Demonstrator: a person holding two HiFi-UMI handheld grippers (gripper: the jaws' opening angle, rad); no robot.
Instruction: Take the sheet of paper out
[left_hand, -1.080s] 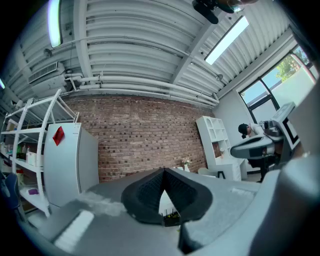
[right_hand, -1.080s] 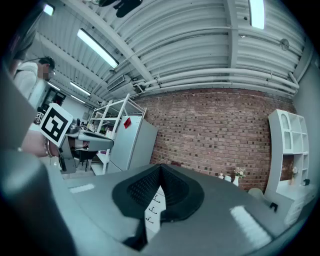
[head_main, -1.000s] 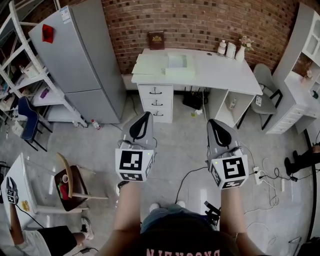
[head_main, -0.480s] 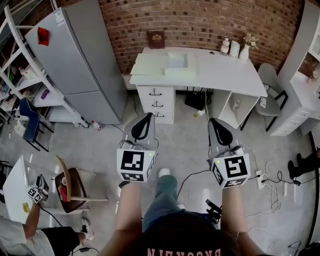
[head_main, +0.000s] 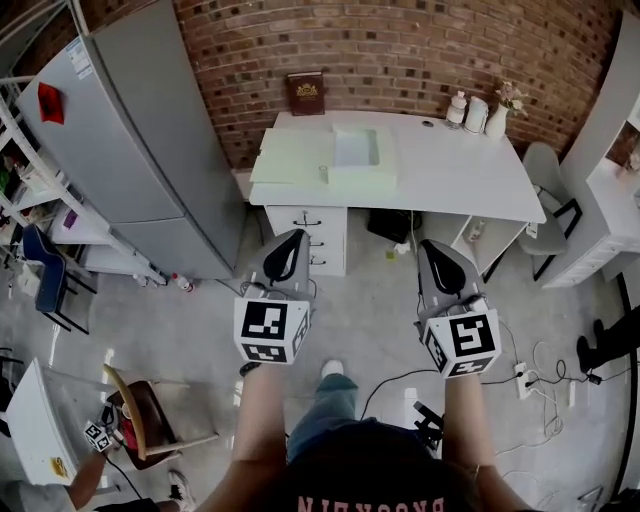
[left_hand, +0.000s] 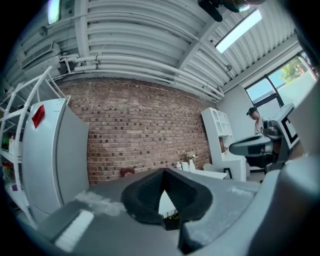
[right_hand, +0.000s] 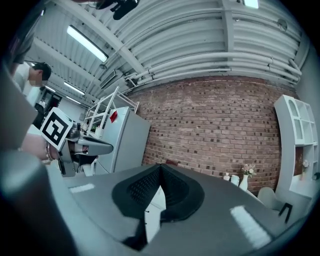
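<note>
Grey fridge (head_main: 140, 150) stands far left. Left hand-held gripper (head_main: 292, 238): jaws together, nothing between them, held level over the floor, short of the white worktop (head_main: 460, 170). A pale green folder (head_main: 295, 158) lies on the worktop's left end. The lighter rectangle on it looks like the sheet of paper (head_main: 357, 148). Right hand-held gripper (head_main: 428, 246): jaws together, empty, well apart from the folder.

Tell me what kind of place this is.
Probably a studio staged as a home office: a white desk against a brick wall, a grey fridge beside it, cables on a concrete floor.
</note>
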